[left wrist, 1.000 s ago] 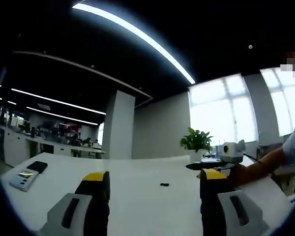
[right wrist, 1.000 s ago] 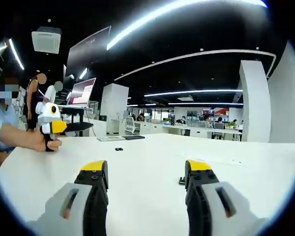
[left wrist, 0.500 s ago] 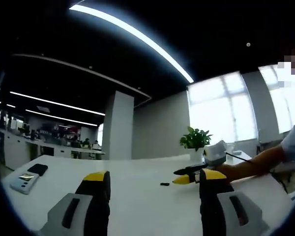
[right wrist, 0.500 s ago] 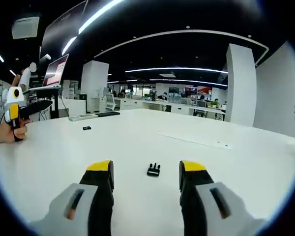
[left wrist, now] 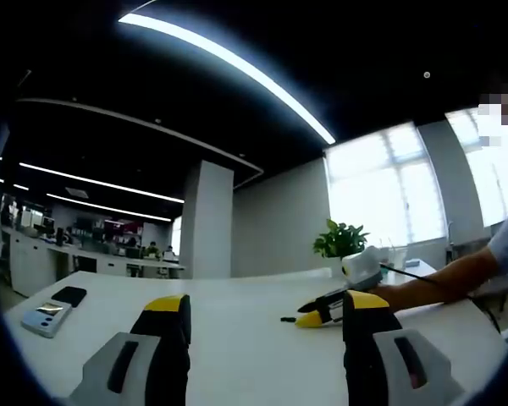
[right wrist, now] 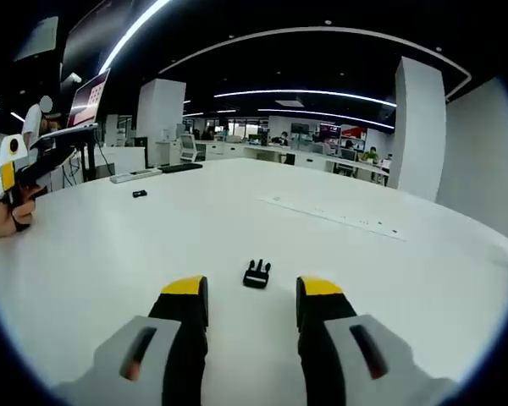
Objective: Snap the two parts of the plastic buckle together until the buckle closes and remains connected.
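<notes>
- Office space surrounds us, open-plan, with ceiling light strips, a white pillar (left wrist: 205, 216), bright windows and desks far back; our work surface is a large white table (right wrist: 110, 254).
- We see wide bare tabletop on every side of the right gripper (right wrist: 250, 296), and the far table edge curves well beyond it.
- We count two buckle pieces. One, the pronged buckle half (right wrist: 256, 274), lies flat on the table just ahead of the right gripper, between the lines of its two jaws and touching neither.
- The second, the small buckle piece (right wrist: 139, 194), lies well apart from the first, toward the far left of the right gripper view; in the left gripper view it sits beside the other gripper's yellow tip.
- Our right gripper's jaws stand spread, nothing between them.
- Our left gripper (left wrist: 262, 306) is held above the table, jaws spread wide and empty; it shows at the left edge of the right gripper view, gripped by a hand.
- One potted plant (left wrist: 339, 241) stands near the far table edge, by the windows.
- Two flat devices lie near the left table edge: a white one (left wrist: 44, 317) and a black one (left wrist: 69, 295), just beside each other.
</notes>
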### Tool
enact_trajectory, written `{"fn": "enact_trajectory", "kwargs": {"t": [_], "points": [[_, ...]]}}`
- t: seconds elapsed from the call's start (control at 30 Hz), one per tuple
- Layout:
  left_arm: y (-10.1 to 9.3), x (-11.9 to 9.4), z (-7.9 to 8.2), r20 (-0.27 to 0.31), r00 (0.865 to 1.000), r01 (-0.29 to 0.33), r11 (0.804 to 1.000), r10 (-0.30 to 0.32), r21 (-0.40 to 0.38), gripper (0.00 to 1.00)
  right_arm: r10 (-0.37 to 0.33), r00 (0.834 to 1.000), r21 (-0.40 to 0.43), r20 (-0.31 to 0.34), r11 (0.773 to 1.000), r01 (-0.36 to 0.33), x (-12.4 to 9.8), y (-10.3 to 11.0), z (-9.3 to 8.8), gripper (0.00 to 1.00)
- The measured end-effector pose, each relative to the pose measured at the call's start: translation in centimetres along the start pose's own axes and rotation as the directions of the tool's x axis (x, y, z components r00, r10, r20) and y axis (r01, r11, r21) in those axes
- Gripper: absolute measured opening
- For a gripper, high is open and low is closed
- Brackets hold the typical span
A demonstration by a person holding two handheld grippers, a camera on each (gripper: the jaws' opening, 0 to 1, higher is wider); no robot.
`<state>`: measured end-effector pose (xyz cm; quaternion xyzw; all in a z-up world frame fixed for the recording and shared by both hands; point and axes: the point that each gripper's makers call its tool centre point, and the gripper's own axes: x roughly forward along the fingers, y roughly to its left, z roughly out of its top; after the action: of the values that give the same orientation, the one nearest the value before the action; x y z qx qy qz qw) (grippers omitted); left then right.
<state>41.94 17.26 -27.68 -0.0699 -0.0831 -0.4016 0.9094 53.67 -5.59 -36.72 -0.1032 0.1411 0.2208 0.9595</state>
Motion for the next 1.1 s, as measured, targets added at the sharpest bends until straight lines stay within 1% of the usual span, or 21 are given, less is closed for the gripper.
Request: {"fn": "enact_trajectory", "kwargs": {"t": [0.1,0.17,0.23,0.37,0.5,0.57,0.7,0.8,0.93,1.0,1.1], "points": [[0.1,-0.1,0.1,0.009,1.0,-0.004,1.0,0.005,-0.007,0.74,-0.002,1.0,-0.007,-0.017,1.0,0.002,0.4,-0.1,-0.2,0.37],[0.2,-0.1,0.1,0.008,1.0,-0.008,1.0,0.008,-0.007,0.74,-0.006,1.0,-0.011,-0.014,1.0,0.006,0.4,-0.1,-0.2,0.36],[0.3,0.0,0.2,0.006,1.0,-0.008,1.0,0.008,-0.004,0.74,-0.001,1.0,0.004,-0.017,1.0,0.001,0.5,0.0,-0.2,0.34],[0.4,0.0,0.2,0.005,1.0,-0.005,1.0,0.005,-0.002,0.74,0.013,1.0,0.011,-0.021,1.0,-0.013,0.5,0.4,-0.3,0.25],[0.5,0.0,0.3,0.008,1.0,-0.008,1.0,0.008,-0.006,0.74,0.009,1.0,0.009,-0.025,1.0,-0.008,0.8,0.1,-0.2,0.21],[0.5,0.0,0.4,0.011,1.0,-0.009,1.0,0.01,-0.012,0.74,0.022,0.999,0.011,-0.025,1.0,-0.021,1.0,0.1,-0.1,0.18],[0.8,-0.1,0.3,0.007,1.0,-0.019,1.0,0.02,-0.016,0.75,0.035,0.999,-0.004,-0.022,0.999,-0.035,1.1,0.2,0.0,0.14],[1.1,-0.1,0.3,0.004,1.0,-0.028,0.999,0.028,-0.023,0.75,0.036,0.999,-0.004,-0.022,0.999,-0.036,1.2,0.1,0.0,0.14],[1.7,0.1,-0.2,-0.019,0.999,-0.043,0.999,0.042,-0.031,0.76,0.037,0.999,-0.006,-0.022,0.999,-0.037,1.1,0.1,0.1,0.14],[2.5,0.0,-0.6,-0.039,0.997,-0.073,0.996,0.072,-0.049,0.78,0.039,0.999,-0.003,-0.022,0.999,-0.039,1.2,0.0,0.1,0.14],[3.6,-0.2,-1.3,-0.073,0.991,-0.114,0.991,0.109,-0.072,0.77,0.049,0.999,-0.004,-0.021,0.999,-0.049,1.1,0.2,0.1,0.14]]}}
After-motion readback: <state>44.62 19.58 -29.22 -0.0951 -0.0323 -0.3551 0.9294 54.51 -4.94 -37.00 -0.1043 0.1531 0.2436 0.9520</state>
